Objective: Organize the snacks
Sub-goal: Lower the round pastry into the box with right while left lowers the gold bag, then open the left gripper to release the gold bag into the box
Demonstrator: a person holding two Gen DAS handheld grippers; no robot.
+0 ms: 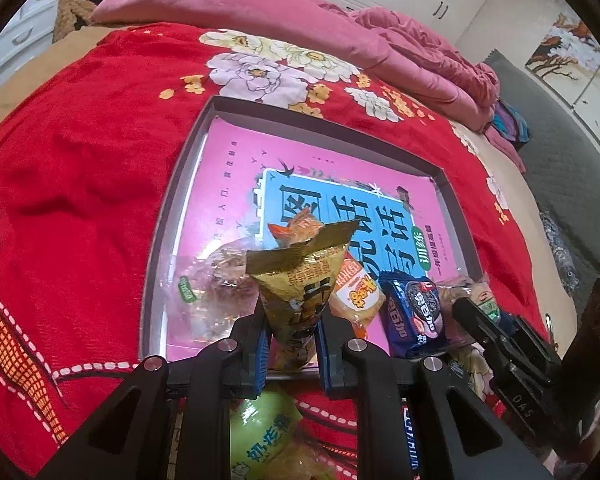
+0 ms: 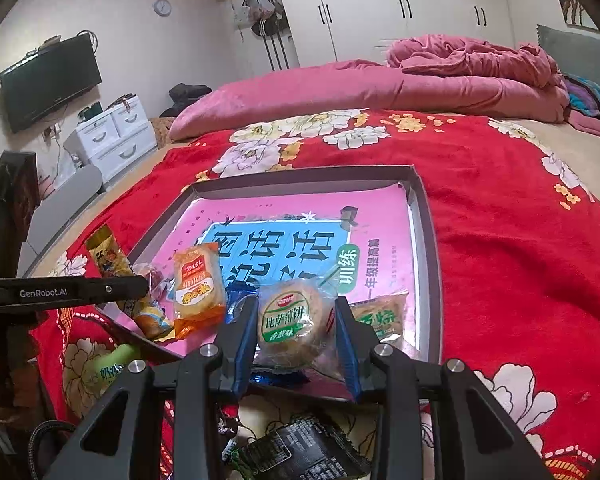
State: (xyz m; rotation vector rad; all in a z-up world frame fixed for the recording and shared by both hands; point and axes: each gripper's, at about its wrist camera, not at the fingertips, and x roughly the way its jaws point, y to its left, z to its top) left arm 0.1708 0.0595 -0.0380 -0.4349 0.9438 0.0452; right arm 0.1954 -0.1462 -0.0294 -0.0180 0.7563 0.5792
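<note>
A shallow grey box [image 1: 168, 216] lined with a pink and blue printed sheet lies on a red flowered bedspread. My left gripper [image 1: 291, 332] is shut on a gold snack packet [image 1: 300, 280], held upright over the box's near edge. Inside the box lie an orange packet [image 1: 356, 296], a dark blue cookie packet [image 1: 414, 316] and a clear wrapped pastry [image 1: 216, 280]. My right gripper [image 2: 296, 332] is shut on a round biscuit pack with a green label [image 2: 290, 320], over the box's near edge [image 2: 432, 264]. The orange packet [image 2: 198, 284] lies left of it.
A green packet [image 1: 260, 436] and a blue bar [image 1: 410, 436] lie on the bedspread under my left gripper. A black packet [image 2: 296, 448] lies under my right gripper. A pink quilt [image 2: 420, 80] is piled at the far side. Drawers [image 2: 112, 136] and a TV [image 2: 48, 80] stand far left.
</note>
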